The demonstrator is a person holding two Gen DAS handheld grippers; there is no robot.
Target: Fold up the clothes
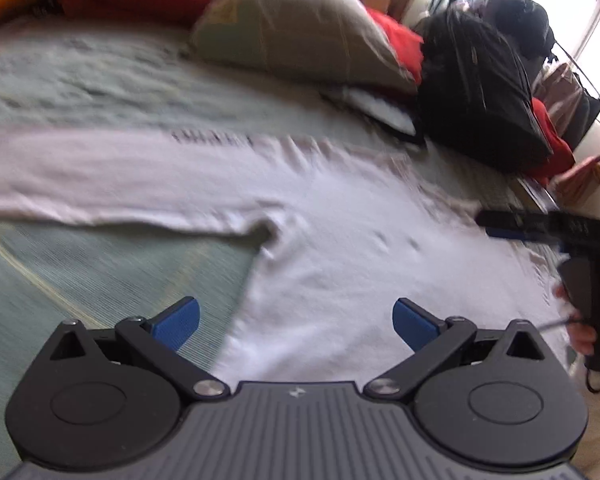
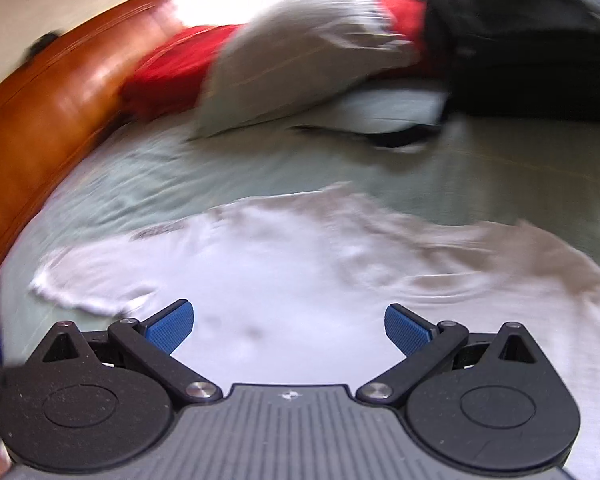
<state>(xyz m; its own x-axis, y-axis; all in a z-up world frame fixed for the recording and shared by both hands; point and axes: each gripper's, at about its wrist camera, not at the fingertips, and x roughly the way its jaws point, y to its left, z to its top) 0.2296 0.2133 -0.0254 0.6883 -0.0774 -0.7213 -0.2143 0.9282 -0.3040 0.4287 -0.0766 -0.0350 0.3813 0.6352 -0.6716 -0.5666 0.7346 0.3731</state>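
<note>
Left tongs [image 1: 296,322]: blue pads spread wide, nothing between them. They hover over the near edge of the white T-shirt [image 1: 340,248], which fills the gap and runs out to 12 and 2 o'clock. One sleeve stretches to 9–10 o'clock, with green sheet [image 1: 80,264] under the left pad at 8 o'clock.

Right tongs [image 2: 288,330]: also spread wide and empty, over the shirt body [image 2: 320,280]. Cloth spans from 9 to 3 o'clock, with a sleeve end at 9 o'clock and blurred dark lettering at 10 o'clock.

In the left view the right tongs [image 1: 500,224] sit at 3 o'clock, low over the shirt's far edge; contact is unclear, blurred.

The shirt lies flat on the bed, mildly wrinkled. Beyond it at 12 o'clock are a grey pillow [image 2: 300,52], red bedding [image 2: 172,68] and a black bag [image 2: 532,40]. Wooden headboard [image 2: 48,108] at 10 o'clock.
</note>
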